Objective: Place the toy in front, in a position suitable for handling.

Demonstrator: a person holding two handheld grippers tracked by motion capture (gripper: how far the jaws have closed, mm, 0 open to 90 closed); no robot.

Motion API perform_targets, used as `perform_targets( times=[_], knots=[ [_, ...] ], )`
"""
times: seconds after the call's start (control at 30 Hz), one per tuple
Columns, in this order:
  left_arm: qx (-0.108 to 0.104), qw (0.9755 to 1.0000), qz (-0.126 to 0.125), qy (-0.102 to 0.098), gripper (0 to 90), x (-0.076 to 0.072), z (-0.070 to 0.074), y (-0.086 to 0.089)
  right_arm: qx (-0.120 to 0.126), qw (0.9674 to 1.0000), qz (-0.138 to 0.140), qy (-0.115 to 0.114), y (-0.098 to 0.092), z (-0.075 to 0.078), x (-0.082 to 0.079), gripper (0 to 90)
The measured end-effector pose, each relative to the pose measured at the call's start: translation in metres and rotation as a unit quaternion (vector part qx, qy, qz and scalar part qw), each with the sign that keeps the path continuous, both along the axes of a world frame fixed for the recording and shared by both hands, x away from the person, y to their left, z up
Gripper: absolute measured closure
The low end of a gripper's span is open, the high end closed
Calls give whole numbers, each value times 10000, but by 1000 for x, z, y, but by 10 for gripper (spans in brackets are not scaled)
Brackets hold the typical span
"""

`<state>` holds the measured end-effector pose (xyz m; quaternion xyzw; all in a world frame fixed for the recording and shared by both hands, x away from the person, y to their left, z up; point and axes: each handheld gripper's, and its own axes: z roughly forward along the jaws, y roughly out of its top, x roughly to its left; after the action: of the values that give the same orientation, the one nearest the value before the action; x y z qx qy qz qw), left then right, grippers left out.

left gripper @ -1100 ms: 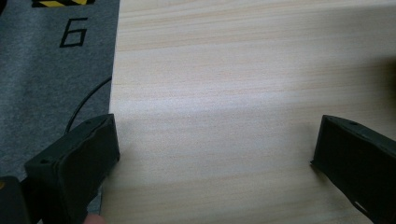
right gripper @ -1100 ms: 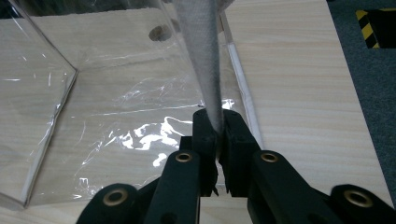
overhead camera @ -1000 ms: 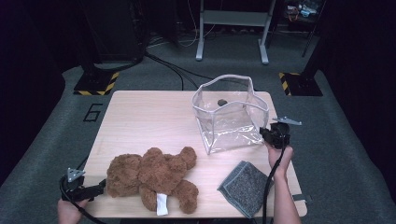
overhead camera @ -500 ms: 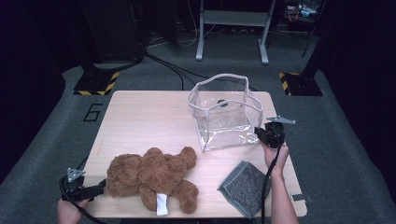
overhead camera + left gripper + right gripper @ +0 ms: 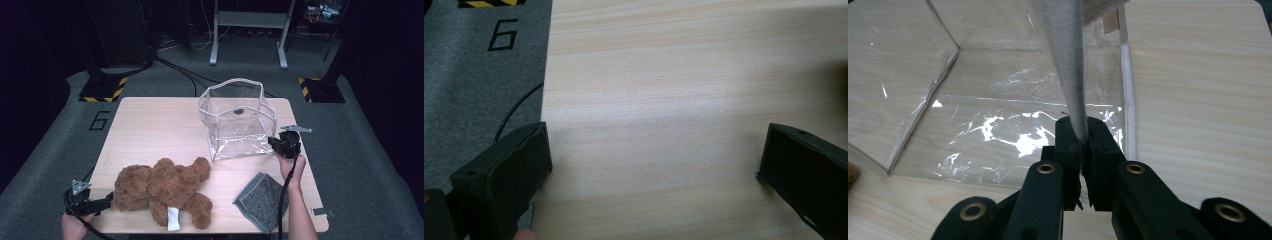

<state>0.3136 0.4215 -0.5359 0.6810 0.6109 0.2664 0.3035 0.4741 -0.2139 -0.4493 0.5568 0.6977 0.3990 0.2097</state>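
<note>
while the right gripper point(image 5: 1081, 145) stands at the near right corner of the clear plastic bag point(image 5: 239, 122), its jaws are pinched together on the bag's grey-white rim point(image 5: 1063, 55), which runs up between the pads in the right gripper view. seen from the high view, this right gripper sits just beside the bag's right wall, with the bag standing open-mouthed on the far right part of the wooden table point(image 5: 150, 125) and a small dark thing lying inside it, too small to name. the left gripper point(image 5: 95, 204) rests at the near left corner of the table, its jaws wide apart with nothing but bare wood between them, just beside the head end of the brown teddy bear point(image 5: 162, 187), which lies on its side along the near edge. a grey felt pouch point(image 5: 260, 200) lies near the right forearm, apart from the bag. the step in hand looks like holding the bag's mouth steady and open, so that something can go in. the next move probably falls to the left gripper: close on the bear, most likely at a limb or the head, lift it and carry it over to the bag's opening, while the right grip keeps the rim taut and does not let the soft walls fold inward.
</note>
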Motion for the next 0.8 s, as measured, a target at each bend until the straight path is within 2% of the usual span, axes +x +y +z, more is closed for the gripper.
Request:
perform_targets(
  times=[0.2, 0.8],
  knots=[
    [4, 10000, -3, -6, 1, 0, 0, 0, -28, 9998, 196, -30, 6, 0, 1, 856],
    [20, 10000, -2, -19, 1, 0, 0, 0, -45, 9994, 337, -25, 21, -1, 3, 857]
  ],
)
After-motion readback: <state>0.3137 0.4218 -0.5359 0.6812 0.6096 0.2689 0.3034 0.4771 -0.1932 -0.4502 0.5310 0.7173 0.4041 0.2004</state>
